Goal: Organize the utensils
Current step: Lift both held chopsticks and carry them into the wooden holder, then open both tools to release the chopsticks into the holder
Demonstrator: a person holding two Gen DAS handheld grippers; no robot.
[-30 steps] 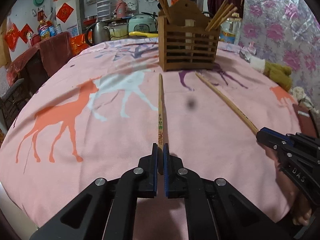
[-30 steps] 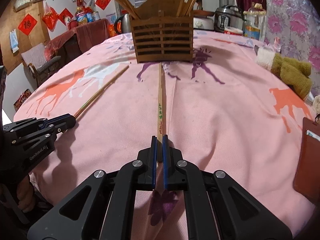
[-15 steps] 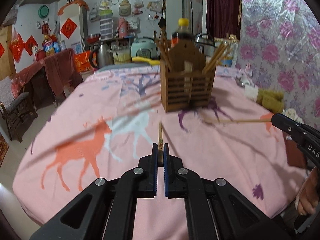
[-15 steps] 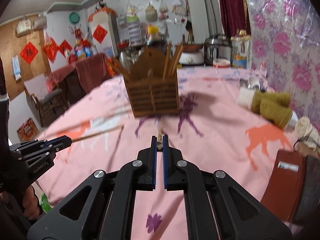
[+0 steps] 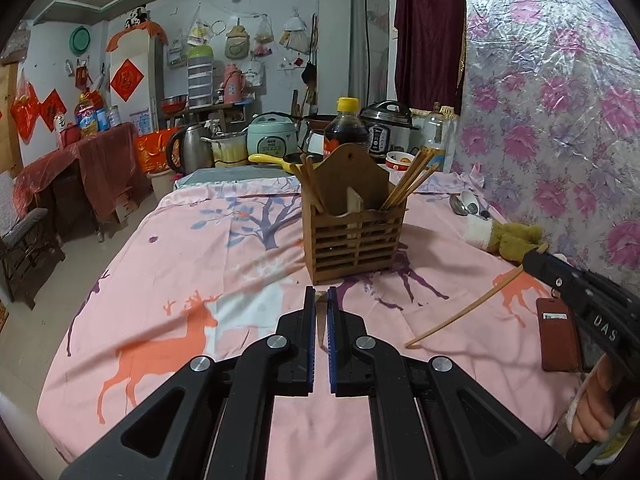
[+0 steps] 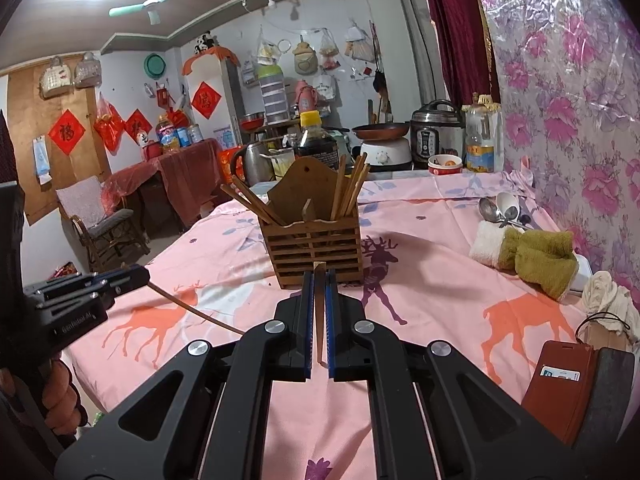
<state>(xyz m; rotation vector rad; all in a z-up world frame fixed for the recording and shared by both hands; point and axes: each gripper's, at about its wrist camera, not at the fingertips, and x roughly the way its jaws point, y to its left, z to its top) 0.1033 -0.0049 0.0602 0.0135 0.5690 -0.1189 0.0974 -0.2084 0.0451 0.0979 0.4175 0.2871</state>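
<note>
Step in hand: you are carrying one chopstick in each gripper, both lifted clear of the pink deer-print tablecloth (image 5: 168, 240), toward the wooden chopstick holder (image 5: 354, 240).
Left gripper (image 5: 320, 300): its jaws are pressed together and pinching a chopstick (image 6: 192, 310), which is showing end-on between the pads in its own view and angling down and away from the tips in the right wrist view.
Right gripper (image 6: 319, 280): its jaws are likewise clamping a chopstick (image 6: 320, 312), which is slanting down toward the cloth as the left wrist view shows it.
Target position: the holder is standing straight ahead of both grippers, a divider splitting it into two compartments.
Next move: you are likely needing to tip each stick upright and lower it into a compartment before releasing.
Obstructions: chopsticks already in both compartments are leaning outward and narrowing each opening; the raised backboard is blocking the far side.
Surroundings: spoons (image 6: 500, 210) and a folded cloth (image 6: 532, 256) are lying right of the holder, and a red-brown wallet (image 6: 560, 392) is lying near the right gripper, all clear of the path.
</note>
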